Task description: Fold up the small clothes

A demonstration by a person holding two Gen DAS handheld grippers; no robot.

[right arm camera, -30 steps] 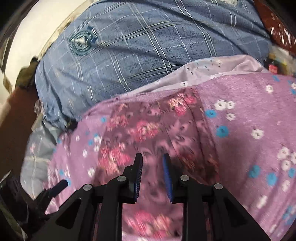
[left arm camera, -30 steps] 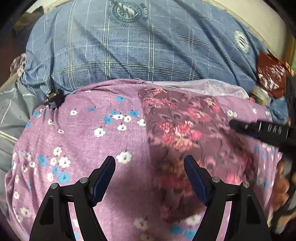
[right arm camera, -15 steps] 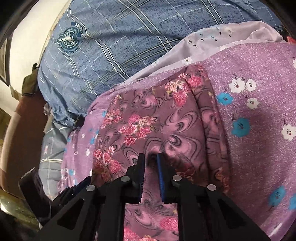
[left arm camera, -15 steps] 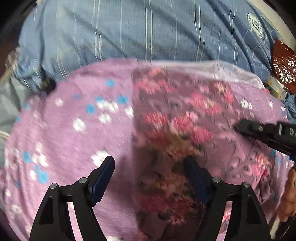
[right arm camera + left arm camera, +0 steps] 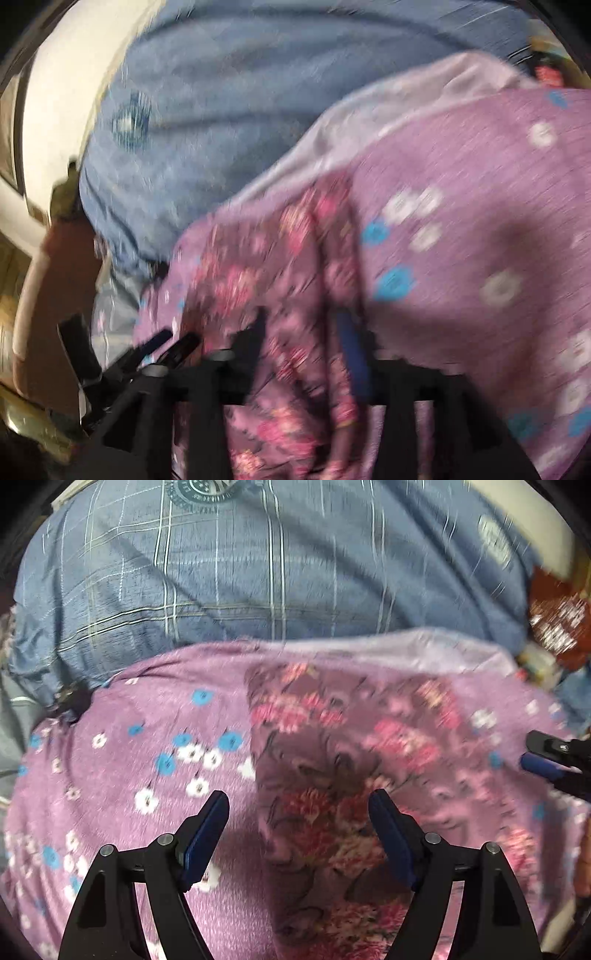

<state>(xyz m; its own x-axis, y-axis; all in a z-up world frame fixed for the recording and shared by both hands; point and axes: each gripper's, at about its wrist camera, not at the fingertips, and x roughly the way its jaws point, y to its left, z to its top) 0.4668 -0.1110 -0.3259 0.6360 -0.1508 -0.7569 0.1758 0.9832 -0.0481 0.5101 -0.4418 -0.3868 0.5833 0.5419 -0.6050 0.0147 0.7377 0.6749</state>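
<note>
Garment: a dark mauve cloth (image 5: 325, 768) printed with pink flowers lies as a long strip on a lilac bedsheet (image 5: 122, 760) with white and blue blossoms.
Left gripper (image 5: 299, 812): jaws spread wide, hovering over the near part of the cloth; the cloth's left edge runs between the two blue pads, nearer the right one. Nothing is pinched.
Right gripper (image 5: 306, 332): its view is heavily blurred. The jaws have just been opening and now stand apart, with a ridge of the cloth running up between them; the pads do not appear to press on it. In the left view this gripper (image 5: 543, 757) shows at the right edge, beside the cloth's right border, one blue pad visible.
Beyond the cloth: a pale lilac fabric (image 5: 406, 646) peeks out along the sheet's far edge, and behind it lies a blue checked blanket (image 5: 258, 572).
Writing: the blanket bears round emblems, one at the top (image 5: 207, 491) and one at the right (image 5: 495, 542); their lettering is too smeared to read. A dark red packet (image 5: 557, 624) with white print sits at the far right, also unreadable.
Other: the left gripper (image 5: 162, 347) appears in the right view at the lower left, just beside the sheet's edge.
</note>
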